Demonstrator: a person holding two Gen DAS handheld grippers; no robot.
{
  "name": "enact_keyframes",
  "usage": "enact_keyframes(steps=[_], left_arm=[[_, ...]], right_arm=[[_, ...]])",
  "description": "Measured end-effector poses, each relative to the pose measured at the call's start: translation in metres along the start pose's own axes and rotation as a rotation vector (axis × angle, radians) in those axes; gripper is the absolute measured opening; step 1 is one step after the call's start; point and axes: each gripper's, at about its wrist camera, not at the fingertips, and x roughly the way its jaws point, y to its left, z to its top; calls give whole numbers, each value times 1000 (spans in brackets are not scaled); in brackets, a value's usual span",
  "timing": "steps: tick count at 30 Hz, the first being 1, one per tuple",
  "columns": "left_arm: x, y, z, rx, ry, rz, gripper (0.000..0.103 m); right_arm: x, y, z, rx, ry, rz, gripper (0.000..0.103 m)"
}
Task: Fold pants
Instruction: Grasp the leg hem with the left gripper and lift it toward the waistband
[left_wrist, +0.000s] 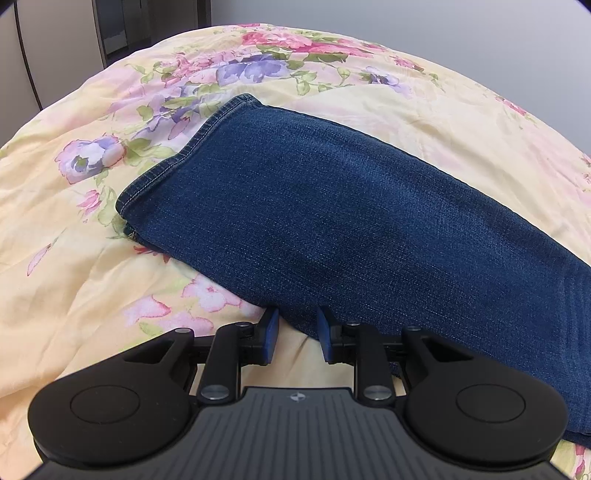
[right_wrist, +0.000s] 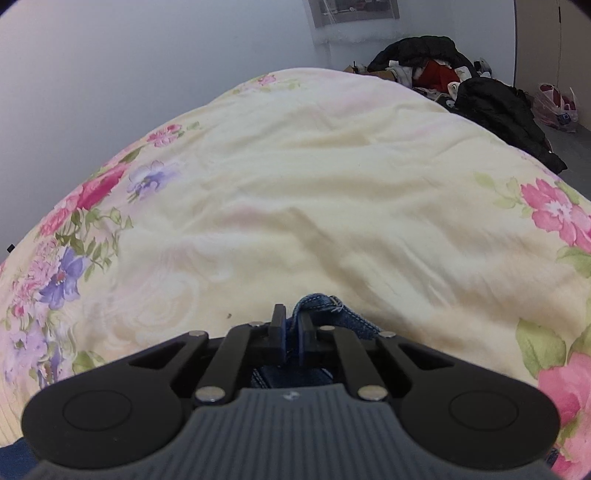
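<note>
Dark blue denim pants (left_wrist: 332, 206) lie on a floral bedspread (left_wrist: 74, 229), legs stacked, hems toward the far left. My left gripper (left_wrist: 297, 334) is open at the near edge of the leg, its blue pads (left_wrist: 271, 332) on either side of the fabric edge, holding nothing. My right gripper (right_wrist: 293, 332) is shut on a bunched piece of the pants (right_wrist: 321, 306) with stitched seams, held just above the bedspread (right_wrist: 295, 184). More denim shows under the gripper body.
The bedspread is wrinkled and soft. A pile of dark jackets and clothes (right_wrist: 461, 81) and a plastic bag (right_wrist: 557, 107) lie beyond the bed's far right. A wall stands behind the bed; cabinet doors (left_wrist: 55, 44) stand at far left.
</note>
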Motion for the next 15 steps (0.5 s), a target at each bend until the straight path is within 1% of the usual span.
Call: enact_keyframes(steps=[1, 2, 4, 7, 8, 11, 13, 15], left_arm=[[0, 0, 0, 1, 1, 1, 30], [0, 0, 1, 1, 2, 0, 30], [-1, 2, 1, -10, 2, -9, 30], [-5, 9, 1, -57, -13, -38, 30], [-9, 12, 1, -72, -22, -52, 30], [-22, 25, -3, -147, -69, -106, 32], [-31, 33, -6, -187, -91, -131, 42], [-40, 41, -8, -232, -96, -167, 45]], right_arm=[[-4, -2, 1, 11, 1, 6, 19], [-10, -3, 1, 13, 5, 19, 27], [-25, 1, -2, -20, 5, 9, 28], [-54, 17, -13, -111, -11, 24, 29], [-64, 24, -20, -144, -16, 42, 30], [-86, 60, -48, -254, 9, 142, 30], [-96, 92, -73, -336, 34, 221, 30], [-102, 130, -102, -430, 69, 291, 26]])
